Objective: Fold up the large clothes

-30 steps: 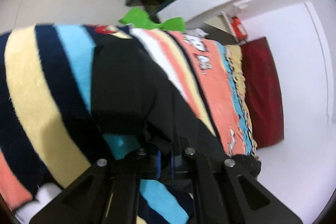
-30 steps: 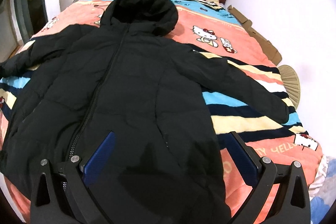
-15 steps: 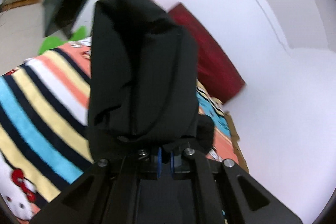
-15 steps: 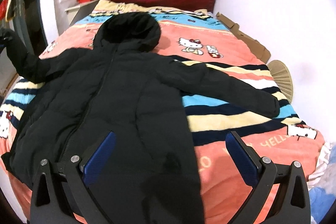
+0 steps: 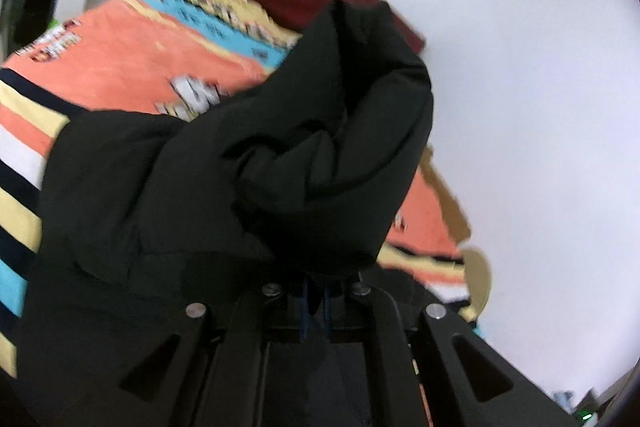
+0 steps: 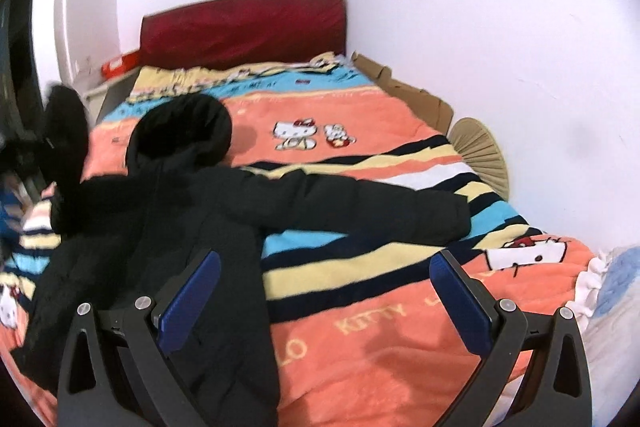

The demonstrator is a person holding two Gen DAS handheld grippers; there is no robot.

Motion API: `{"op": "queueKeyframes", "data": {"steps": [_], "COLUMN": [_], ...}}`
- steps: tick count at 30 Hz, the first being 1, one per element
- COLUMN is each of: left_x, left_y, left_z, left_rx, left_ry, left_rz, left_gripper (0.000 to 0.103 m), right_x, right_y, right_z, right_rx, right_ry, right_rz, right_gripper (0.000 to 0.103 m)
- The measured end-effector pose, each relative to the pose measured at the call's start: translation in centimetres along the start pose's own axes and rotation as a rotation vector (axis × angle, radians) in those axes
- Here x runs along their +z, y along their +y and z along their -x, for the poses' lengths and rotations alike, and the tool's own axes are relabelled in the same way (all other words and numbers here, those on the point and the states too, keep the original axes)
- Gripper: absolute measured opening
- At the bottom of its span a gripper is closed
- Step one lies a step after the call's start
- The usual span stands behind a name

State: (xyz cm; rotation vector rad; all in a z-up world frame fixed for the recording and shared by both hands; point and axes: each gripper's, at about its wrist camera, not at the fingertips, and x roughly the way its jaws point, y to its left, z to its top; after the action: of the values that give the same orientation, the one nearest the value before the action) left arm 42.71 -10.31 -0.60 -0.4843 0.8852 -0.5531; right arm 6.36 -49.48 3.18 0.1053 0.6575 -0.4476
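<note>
A black hooded jacket [image 6: 192,219] lies face up on the striped Hello Kitty blanket [image 6: 360,291], hood toward the headboard. My left gripper [image 5: 316,301] is shut on the cuff of the jacket's left sleeve [image 5: 320,155] and holds it lifted; the raised sleeve [image 6: 66,131] shows at the left of the right wrist view. The other sleeve [image 6: 380,207] lies stretched out to the right. My right gripper [image 6: 324,291] is open and empty, above the jacket's lower right side.
A dark red headboard [image 6: 244,27] stands at the far end. White walls [image 6: 500,27] run along the right side. Cardboard [image 6: 412,95] and a straw fan [image 6: 480,151] sit between bed and wall. A small shelf with a red box [image 6: 120,63] is at the back left.
My left gripper has lifted the sleeve off the blanket and swung it up and inward over the jacket. My right gripper has pulled back and turned right, staying open.
</note>
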Motion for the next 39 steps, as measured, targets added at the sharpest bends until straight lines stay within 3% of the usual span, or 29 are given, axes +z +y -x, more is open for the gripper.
{"op": "queueKeyframes", "data": {"steps": [5, 9, 13, 16, 18, 19, 24, 28, 39], "left_x": [-4.7, -8.9, -12.2, -13.0, -13.2, -13.1, -12.5, -11.6, -9.0], "left_y": [-2.5, -3.3, -2.6, -3.1, -4.3, -5.2, -8.5, -8.6, -1.4], "left_z": [-9.0, -13.7, -15.5, -15.7, -15.1, -14.6, -11.6, -8.2, 0.9], "left_rx": [0.079, 0.158, 0.207, 0.189, 0.172, 0.164, 0.098, 0.083, 0.211], "left_ry": [0.152, 0.245, 0.305, 0.302, 0.286, 0.273, 0.265, 0.246, 0.158], "left_rz": [-0.052, -0.091, -0.117, -0.128, -0.150, -0.173, -0.254, -0.267, -0.256], "left_gripper": [0.004, 0.004, 0.009, 0.024, 0.046, 0.048, 0.049, 0.049, 0.049], "right_x": [0.0, -0.7, -1.3, -1.6, -1.6, -1.7, -1.5, -1.5, -2.3], "right_y": [-2.3, -3.1, -3.5, -3.8, -3.8, -3.8, -3.2, -2.9, -2.7], "right_z": [-0.6, -2.0, -3.0, -3.3, -3.4, -3.3, -2.7, -1.6, 0.4], "right_rx": [0.003, 0.009, 0.024, 0.029, 0.029, 0.030, 0.037, 0.047, 0.040], "right_ry": [0.000, 0.036, 0.061, 0.069, 0.071, 0.071, 0.060, 0.050, 0.039], "right_rz": [-0.057, -0.080, -0.099, -0.107, -0.112, -0.113, -0.097, -0.099, -0.141], "right_gripper": [0.103, 0.103, 0.103, 0.103, 0.103, 0.103, 0.103, 0.103, 0.103]}}
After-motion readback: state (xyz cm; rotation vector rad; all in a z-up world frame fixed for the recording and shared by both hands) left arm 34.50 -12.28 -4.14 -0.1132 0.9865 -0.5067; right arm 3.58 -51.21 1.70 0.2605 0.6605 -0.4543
